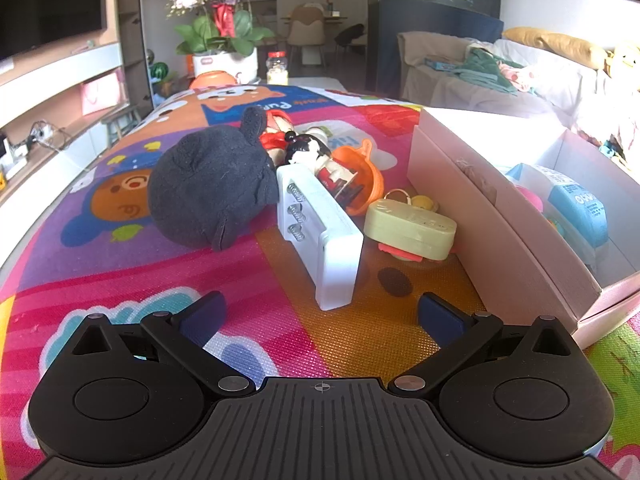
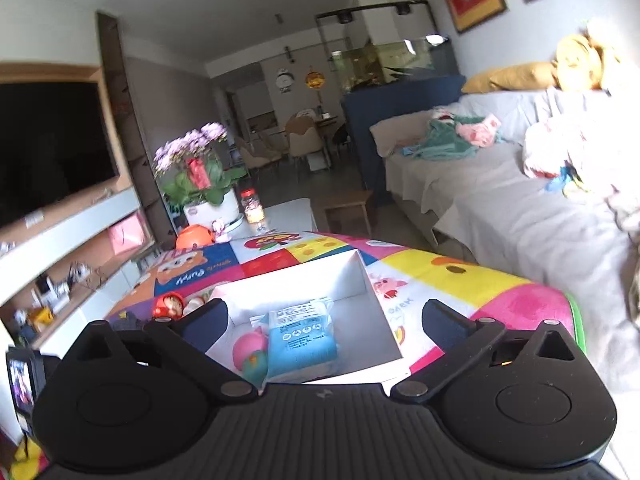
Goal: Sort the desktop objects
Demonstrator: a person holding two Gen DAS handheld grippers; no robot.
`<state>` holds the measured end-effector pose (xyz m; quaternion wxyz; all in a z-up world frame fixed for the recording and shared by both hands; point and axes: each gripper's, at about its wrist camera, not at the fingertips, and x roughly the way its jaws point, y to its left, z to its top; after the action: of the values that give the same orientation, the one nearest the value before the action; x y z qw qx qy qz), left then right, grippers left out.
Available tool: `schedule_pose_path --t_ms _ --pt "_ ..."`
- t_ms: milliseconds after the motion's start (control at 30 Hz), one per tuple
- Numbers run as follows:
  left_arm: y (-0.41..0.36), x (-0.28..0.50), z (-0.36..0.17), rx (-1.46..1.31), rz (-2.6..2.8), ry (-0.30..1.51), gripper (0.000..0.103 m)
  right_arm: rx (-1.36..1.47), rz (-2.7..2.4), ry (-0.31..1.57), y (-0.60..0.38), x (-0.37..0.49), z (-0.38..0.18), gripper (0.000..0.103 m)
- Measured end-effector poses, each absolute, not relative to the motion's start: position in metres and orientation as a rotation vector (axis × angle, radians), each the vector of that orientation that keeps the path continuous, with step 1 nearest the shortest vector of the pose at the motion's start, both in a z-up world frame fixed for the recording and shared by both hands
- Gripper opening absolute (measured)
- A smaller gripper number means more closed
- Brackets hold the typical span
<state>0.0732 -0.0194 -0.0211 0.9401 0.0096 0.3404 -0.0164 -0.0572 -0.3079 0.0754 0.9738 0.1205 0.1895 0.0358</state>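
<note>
Both grippers are wide open and hold nothing — the right gripper [image 2: 324,322] hangs over the box [image 2: 362,276] by the mat's edge, so the left gripper [image 1: 320,312] should pinch the white block [image 1: 320,232] squarely

Sunlit lounge: sofa [image 2: 500,208], wall television [image 2: 48,152], orchids [image 1: 222,20].

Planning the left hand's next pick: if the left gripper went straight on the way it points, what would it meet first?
Most likely the white plastic block, standing just ahead of the open left gripper; depth is uncertain.
</note>
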Motion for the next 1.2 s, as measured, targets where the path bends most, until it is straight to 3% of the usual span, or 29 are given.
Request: schedule_pose_path --t_ms 600,733,833,867,967,1133,1167,1200 --pt "-0.016 0.071 -0.02 0.027 -0.052 0.703 0.103 0.053 0.282 0.446 -0.236 -0.004 0.107 0.103" --pt "-0.002 0.063 -0.012 0.057 -0.153 0.797 0.103 -0.048 0.351 0.492 -0.199 0.022 0.111 0.103" --pt "0.007 0.045 -0.014 0.051 -0.182 0.756 0.103 -0.076 0.411 0.582 -0.173 0.046 0.108 0.103" --pt "0.011 0.042 -0.013 0.038 -0.162 0.756 0.103 -0.079 0.428 0.617 -0.163 0.055 0.106 0.099" --pt "0.028 0.029 -0.013 0.034 -0.074 0.75 0.103 -0.088 0.504 0.734 -0.135 0.079 0.093 0.069" --pt "0.046 0.013 -0.012 0.013 -0.09 0.741 0.103 -0.114 0.52 0.843 -0.087 0.103 0.062 0.062" --pt "0.046 0.012 -0.012 0.01 -0.09 0.74 0.103 -0.134 0.51 0.851 -0.079 0.106 0.055 0.055" --pt "0.046 0.012 -0.011 0.012 -0.089 0.74 0.103 -0.155 0.515 0.867 -0.071 0.108 0.047 0.041"
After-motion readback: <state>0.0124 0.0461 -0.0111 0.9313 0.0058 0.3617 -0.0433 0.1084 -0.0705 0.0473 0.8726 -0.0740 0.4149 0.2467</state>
